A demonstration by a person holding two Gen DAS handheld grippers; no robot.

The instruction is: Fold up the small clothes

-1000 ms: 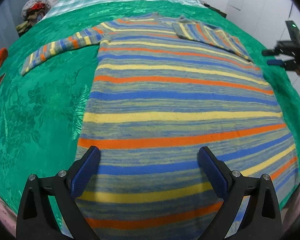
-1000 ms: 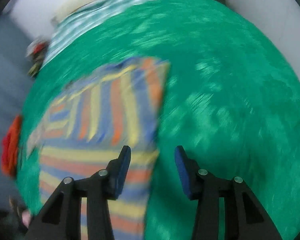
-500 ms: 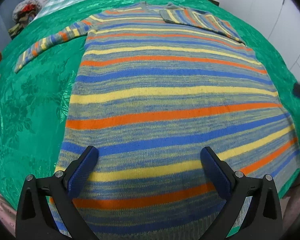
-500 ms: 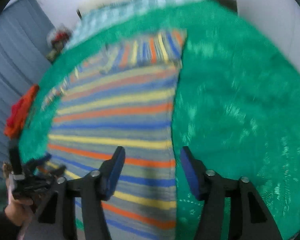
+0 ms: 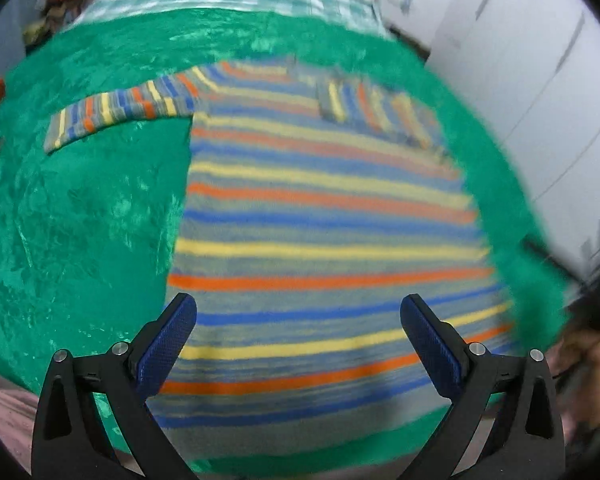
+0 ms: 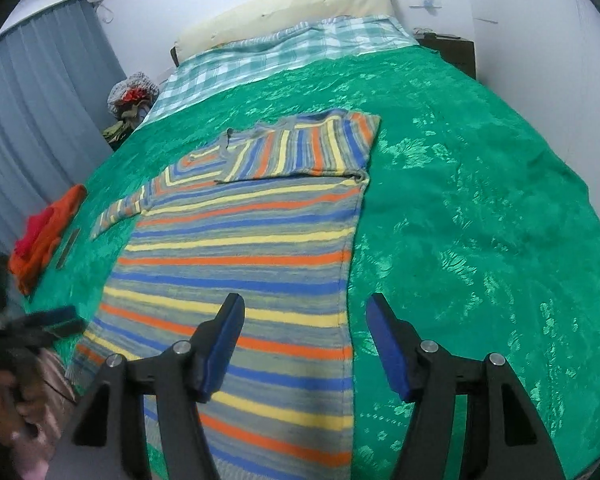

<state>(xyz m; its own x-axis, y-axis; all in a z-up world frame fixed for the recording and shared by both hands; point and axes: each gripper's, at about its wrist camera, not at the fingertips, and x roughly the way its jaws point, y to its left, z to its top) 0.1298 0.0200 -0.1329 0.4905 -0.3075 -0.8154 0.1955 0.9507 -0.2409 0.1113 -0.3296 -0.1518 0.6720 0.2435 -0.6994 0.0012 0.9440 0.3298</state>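
A knitted sweater (image 6: 240, 264) striped in blue, yellow, orange and grey is spread flat, front down or up cannot be told, on a shiny green patterned bedspread (image 6: 480, 208) that covers a bed. One sleeve (image 6: 300, 148) is already laid across the chest near the neckline; the other sleeve (image 5: 120, 116) is stretched out sideways on the bedspread.

The knit is judged to be soft, limp and fairly light, with some stretch, so it is expected to sag and drape wherever it is lifted and to slide easily on the slick bedspread. It is not fragile, though loose yarn may be snagged. Hold is best taken at doubled or firm edges: the cuff of the outstretched sleeve, the shoulder seam, or the hem corners nearest the grippers.

The left gripper (image 5: 300, 332) is held above the hem with its blue-padded fingers (image 5: 168, 340) spread wide and nothing between them but the cloth lying below. The right gripper (image 6: 304, 344) hangs over the sweater's side edge, its fingers (image 6: 220, 344) moderately apart and gripping nothing.

No brand, label or readable writing is seen on the sweater or elsewhere.
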